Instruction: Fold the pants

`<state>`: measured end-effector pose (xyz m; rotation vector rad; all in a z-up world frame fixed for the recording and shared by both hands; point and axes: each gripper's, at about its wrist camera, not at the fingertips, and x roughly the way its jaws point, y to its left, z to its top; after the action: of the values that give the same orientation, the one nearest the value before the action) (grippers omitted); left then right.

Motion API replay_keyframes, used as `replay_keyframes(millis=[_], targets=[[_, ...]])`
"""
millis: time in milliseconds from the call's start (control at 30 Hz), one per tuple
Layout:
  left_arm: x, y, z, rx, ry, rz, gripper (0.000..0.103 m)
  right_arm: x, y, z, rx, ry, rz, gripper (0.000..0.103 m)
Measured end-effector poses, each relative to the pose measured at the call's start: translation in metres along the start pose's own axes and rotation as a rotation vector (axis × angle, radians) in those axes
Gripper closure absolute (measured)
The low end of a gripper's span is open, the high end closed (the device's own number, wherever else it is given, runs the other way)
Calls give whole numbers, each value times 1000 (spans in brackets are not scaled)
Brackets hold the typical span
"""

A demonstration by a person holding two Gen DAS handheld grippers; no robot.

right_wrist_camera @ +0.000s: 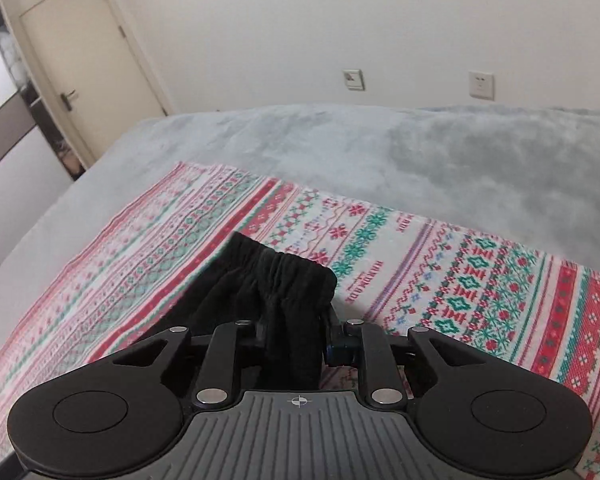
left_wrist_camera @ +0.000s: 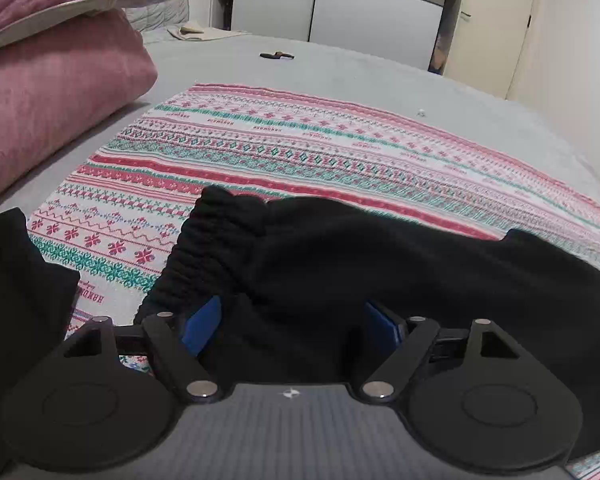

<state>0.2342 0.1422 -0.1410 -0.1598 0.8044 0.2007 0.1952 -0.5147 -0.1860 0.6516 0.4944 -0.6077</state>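
Note:
The black pants (left_wrist_camera: 380, 248) lie bunched across the near part of a patterned red, green and white blanket (left_wrist_camera: 300, 140). An elastic gathered edge (left_wrist_camera: 196, 248) stands up on the left. My left gripper (left_wrist_camera: 292, 312) has its blue pads (left_wrist_camera: 202, 324) wide apart with a thick bunch of the pants filling the gap, raised off the blanket. In the right wrist view my right gripper (right_wrist_camera: 294, 332) is shut narrowly on a gathered elastic end of the pants (right_wrist_camera: 260, 288), which sticks up past the fingertips over the blanket (right_wrist_camera: 460, 280).
The blanket lies on a grey bed cover (left_wrist_camera: 380, 76). Pink pillows (left_wrist_camera: 52, 92) are stacked at the left. A small dark object (left_wrist_camera: 277, 55) lies far back on the bed. More black cloth (left_wrist_camera: 16, 280) hangs at the near left. A door (right_wrist_camera: 80, 60) and a wall stand beyond.

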Motion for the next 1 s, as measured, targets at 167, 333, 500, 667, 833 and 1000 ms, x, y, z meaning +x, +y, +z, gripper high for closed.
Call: replay_keyframes(millis=[167,333,500,667,833,1000], targets=[[-6,-1,-1,7,3,-38,5,-33,6,12,4,-135,45,85],[-1,-18,-9,104,14,-14,5,-16,2,9,-40,-114,-59,86],[5,-28,-11,168,13,39,5,6,5,-7,-131,-40,-136,85],[6,-35,-13,202,8,65,5,-9,9,-2,-116,-59,-88,84],[0,-42,-11,178,14,46,5,-18,26,-5,-209,-103,-107,83],[-4,-54,-15,205,1,27,5,-34,51,-11,-318,-182,-112,83]])
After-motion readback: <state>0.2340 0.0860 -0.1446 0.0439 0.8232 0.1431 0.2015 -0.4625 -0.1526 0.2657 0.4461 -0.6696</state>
